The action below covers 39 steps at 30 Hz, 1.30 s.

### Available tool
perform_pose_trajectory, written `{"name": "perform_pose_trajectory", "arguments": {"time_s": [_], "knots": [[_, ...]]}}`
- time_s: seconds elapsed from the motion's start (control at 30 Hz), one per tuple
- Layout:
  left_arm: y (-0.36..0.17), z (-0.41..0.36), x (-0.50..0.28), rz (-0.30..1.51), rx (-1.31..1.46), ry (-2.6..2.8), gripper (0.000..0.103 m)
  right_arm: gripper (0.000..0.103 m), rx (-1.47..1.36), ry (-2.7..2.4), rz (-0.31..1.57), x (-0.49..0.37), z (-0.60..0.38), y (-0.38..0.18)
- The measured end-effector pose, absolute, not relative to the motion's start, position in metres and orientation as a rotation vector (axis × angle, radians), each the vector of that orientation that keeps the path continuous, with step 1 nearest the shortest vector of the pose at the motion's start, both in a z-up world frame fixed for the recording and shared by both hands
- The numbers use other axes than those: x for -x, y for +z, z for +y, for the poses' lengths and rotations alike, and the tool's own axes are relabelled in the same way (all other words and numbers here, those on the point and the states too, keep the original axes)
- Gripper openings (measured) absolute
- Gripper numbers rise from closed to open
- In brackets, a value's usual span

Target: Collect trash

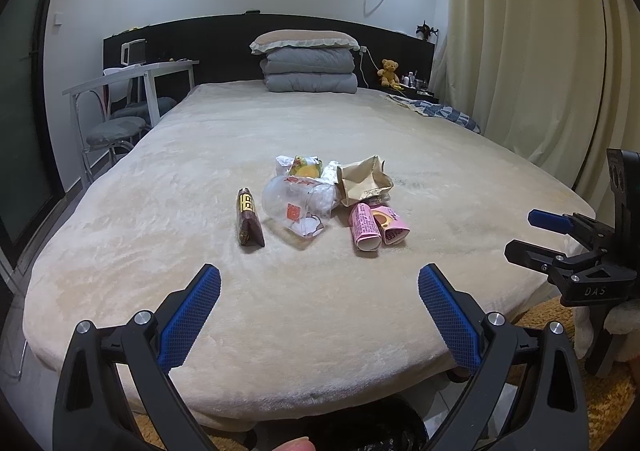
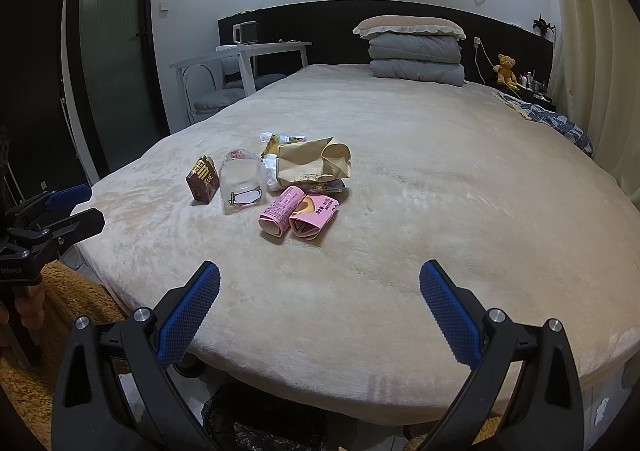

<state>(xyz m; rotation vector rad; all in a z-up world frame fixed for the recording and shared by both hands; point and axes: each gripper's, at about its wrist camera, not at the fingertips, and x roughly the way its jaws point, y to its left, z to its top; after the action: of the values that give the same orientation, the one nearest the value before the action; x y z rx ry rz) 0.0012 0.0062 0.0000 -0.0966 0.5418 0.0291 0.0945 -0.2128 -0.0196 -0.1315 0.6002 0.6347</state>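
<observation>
Left wrist view: left gripper [image 1: 319, 287] spread wide, holding nothing, hanging over the foot of the cream plush bed [image 1: 460, 155]. Right gripper [image 2: 320, 283] is just as wide and empty. Trash sits clumped mid-bed: brown snack packet [image 1: 250, 222], clear crumpled plastic cup [image 1: 294, 201], torn tan paper bag [image 1: 362, 181], pink rolled carton [image 1: 378, 225]. Black-lined bin [image 2: 264, 421] is on the floor below.

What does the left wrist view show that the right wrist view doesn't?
Only the left wrist view shows the right gripper from the side, and a fingertip at the bottom edge. Only the right wrist view shows the left gripper from the side and the frosted glass door. Both share the bed, the brown packet, clear cup, pink wrappers and paper bag.
</observation>
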Motion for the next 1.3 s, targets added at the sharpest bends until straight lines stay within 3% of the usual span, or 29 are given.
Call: {"name": "perform_pose_trajectory", "arguments": {"time_s": [1.3], "knots": [[-0.0062, 0.0018, -0.0038, 0.573, 0.067, 0.036, 0.096, 0.099, 0.139, 0.639, 0.625, -0.0935, -0.2114, -0.0209]]}}
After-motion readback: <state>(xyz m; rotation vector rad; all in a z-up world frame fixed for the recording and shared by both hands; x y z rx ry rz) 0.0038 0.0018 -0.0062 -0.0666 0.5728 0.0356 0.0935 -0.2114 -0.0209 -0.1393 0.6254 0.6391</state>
